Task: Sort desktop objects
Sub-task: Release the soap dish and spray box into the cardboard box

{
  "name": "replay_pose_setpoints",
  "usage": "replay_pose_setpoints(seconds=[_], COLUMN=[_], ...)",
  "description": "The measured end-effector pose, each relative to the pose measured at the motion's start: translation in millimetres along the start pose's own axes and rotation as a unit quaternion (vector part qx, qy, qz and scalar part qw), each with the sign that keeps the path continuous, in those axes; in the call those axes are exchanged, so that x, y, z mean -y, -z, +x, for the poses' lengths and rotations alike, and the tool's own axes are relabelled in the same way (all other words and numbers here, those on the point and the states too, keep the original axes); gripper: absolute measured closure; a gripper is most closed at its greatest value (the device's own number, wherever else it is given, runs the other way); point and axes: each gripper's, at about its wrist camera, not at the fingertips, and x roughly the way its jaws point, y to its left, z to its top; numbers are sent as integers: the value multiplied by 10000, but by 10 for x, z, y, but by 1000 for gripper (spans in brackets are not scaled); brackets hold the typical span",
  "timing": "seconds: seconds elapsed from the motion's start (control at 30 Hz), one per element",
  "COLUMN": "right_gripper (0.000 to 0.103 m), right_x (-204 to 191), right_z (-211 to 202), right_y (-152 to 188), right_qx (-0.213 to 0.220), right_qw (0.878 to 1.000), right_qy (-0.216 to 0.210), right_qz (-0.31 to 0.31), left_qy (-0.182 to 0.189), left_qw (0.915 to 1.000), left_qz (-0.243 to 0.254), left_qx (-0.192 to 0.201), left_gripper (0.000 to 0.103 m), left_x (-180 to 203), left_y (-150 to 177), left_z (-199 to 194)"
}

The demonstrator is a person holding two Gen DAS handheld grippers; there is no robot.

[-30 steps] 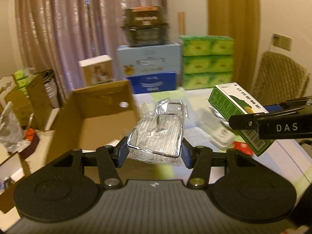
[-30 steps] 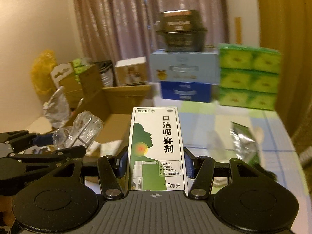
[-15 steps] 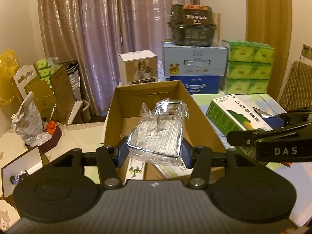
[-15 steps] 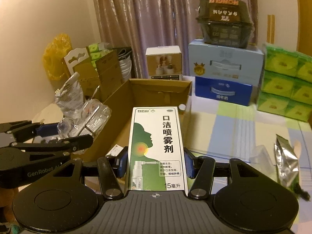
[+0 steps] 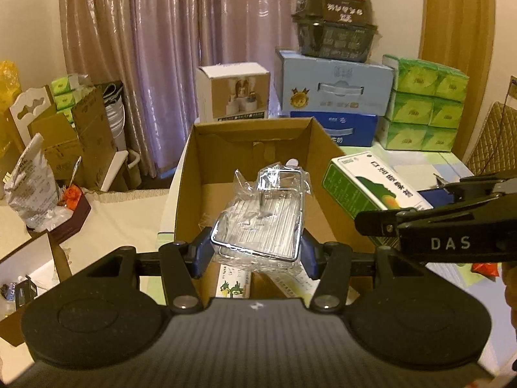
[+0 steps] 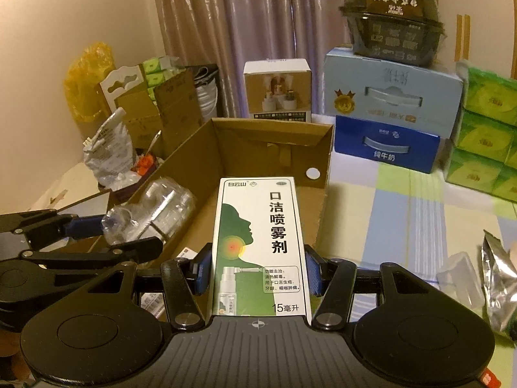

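Over the cardboard box [image 5: 226,168], left tool [image 5: 257,252] grips a plastic-wrapped rack [image 5: 263,216], right tool [image 6: 255,270] a spray carton [image 6: 260,242]

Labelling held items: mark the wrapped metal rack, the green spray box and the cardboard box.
wrapped metal rack [image 5: 258,226], left wrist view, middle of its wire grid.
green spray box [image 6: 261,242], right wrist view, centre of its printed front face.
cardboard box [image 6: 258,139], right wrist view, inside of its far wall.
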Motion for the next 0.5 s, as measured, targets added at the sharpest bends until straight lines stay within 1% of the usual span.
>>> replay_pose_setpoints(seconds=[0.13, 0.3, 0.33, 0.37, 0.43, 0.5], right_gripper=[50, 50, 56, 58, 58, 58], right_x=[6, -25, -36, -49, -81, -97], right_z=[61, 113, 122, 126, 133, 128], right_y=[11, 25, 28, 26, 7, -12], right_qx=[4, -30, -27, -1, 47, 131], right_qw=[10000, 10000, 10000, 9999, 9999, 9999], right_qy=[-21, -64, -76, -108, -133, -37], right_qz=[1, 27, 34, 33, 17, 7], left_qy=[-63, -151, -149, -156, -187, -189], left_qw=[9999, 9999, 9999, 9998, 9998, 9998], left_qz=[-48, -40, -55, -68, -66, -66], left_qx=[-73, 30, 53, 69, 91, 93], left_gripper=[51, 50, 50, 50, 50, 49], left_x=[-62, -137, -156, -168, -182, -192], left_y=[35, 75, 84, 86, 92, 104], left_z=[98, 18, -10, -27, -66, -101])
